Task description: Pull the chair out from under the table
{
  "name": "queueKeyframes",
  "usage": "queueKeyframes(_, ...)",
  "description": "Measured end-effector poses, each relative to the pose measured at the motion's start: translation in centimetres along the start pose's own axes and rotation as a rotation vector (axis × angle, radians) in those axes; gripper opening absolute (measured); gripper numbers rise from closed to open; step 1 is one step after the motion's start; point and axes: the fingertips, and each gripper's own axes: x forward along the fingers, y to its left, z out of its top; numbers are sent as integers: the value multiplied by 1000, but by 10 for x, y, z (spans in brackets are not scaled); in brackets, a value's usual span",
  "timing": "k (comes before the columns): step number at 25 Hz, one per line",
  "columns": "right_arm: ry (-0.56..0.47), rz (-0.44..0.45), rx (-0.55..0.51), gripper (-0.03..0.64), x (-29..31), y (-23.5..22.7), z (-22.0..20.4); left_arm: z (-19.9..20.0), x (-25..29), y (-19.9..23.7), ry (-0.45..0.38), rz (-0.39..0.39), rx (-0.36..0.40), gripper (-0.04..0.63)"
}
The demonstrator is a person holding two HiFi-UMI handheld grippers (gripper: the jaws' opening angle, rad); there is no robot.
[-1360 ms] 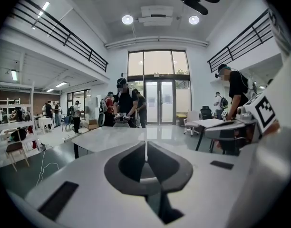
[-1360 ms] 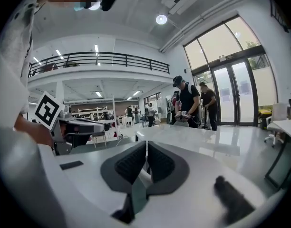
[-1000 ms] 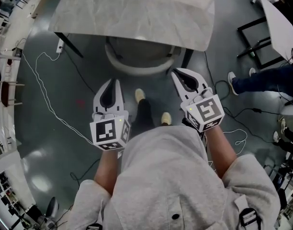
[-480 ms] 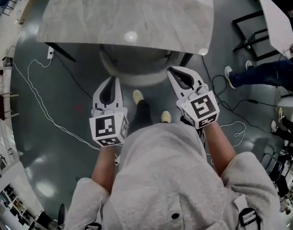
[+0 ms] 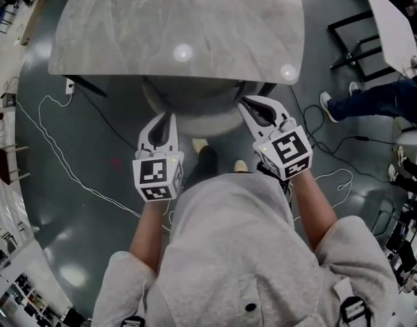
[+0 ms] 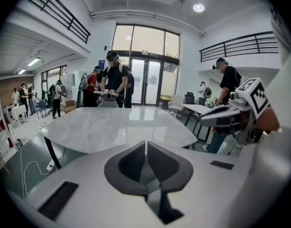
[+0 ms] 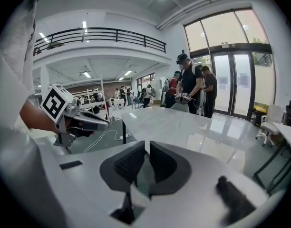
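Note:
A white round-backed chair (image 5: 195,111) is tucked under the grey marble-top table (image 5: 181,26); only its curved back shows past the table's near edge. My left gripper (image 5: 169,116) is shut and empty, its tips at the chair back's left side. My right gripper (image 5: 244,101) is shut and empty too, its tips at the chair back's right side by the table edge. Whether either touches the chair I cannot tell. In the left gripper view the tabletop (image 6: 117,127) lies ahead of the shut jaws; the right gripper view shows the same tabletop (image 7: 183,127).
A white cable (image 5: 58,155) and a power strip (image 5: 69,85) lie on the grey floor at left. Black table legs (image 5: 86,86) angle down under the top. A seated person's legs (image 5: 372,104) and another table (image 5: 392,26) are at right. Several people stand beyond the table (image 6: 114,82).
Both grippers have moved forward and down toward the chair back. The table and chair now sit closer under my view.

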Motion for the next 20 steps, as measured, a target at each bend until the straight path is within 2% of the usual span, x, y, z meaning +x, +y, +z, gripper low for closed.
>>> queueKeyframes(3, 63, 62, -20, 40, 10, 6, -11, -15, 13, -1, 72, -73, 34, 26)
queueKeyframes(4, 91, 86, -36, 69, 13, 9, -16, -21, 18, -3, 96, -109, 48, 26)
queueKeyframes(6, 150, 127, -79, 126, 17, 13, -29, -33, 26, -10, 141, -199, 70, 26)
queueKeyframes(9, 239, 170, -149, 166, 25, 18, -51, -52, 34, -21, 210, -368, 95, 42)
queueKeyframes(11, 297, 207, -197, 183, 33, 24, -69, -68, 38, -29, 269, -488, 130, 145)
queueKeyframes(13, 361, 251, -250, 190, 41, 33, -91, -88, 41, -34, 335, -596, 181, 208)
queueKeyframes(15, 450, 303, -315, 200, 49, 42, -119, -109, 43, -38, 394, -698, 261, 276)
queueKeyframes(18, 576, 380, -434, 212, 56, 56, -157, -143, 42, -39, 485, -813, 450, 307)
queueKeyframes(20, 613, 434, -450, 216, 59, 65, -173, -161, 45, -38, 532, -856, 557, 318)
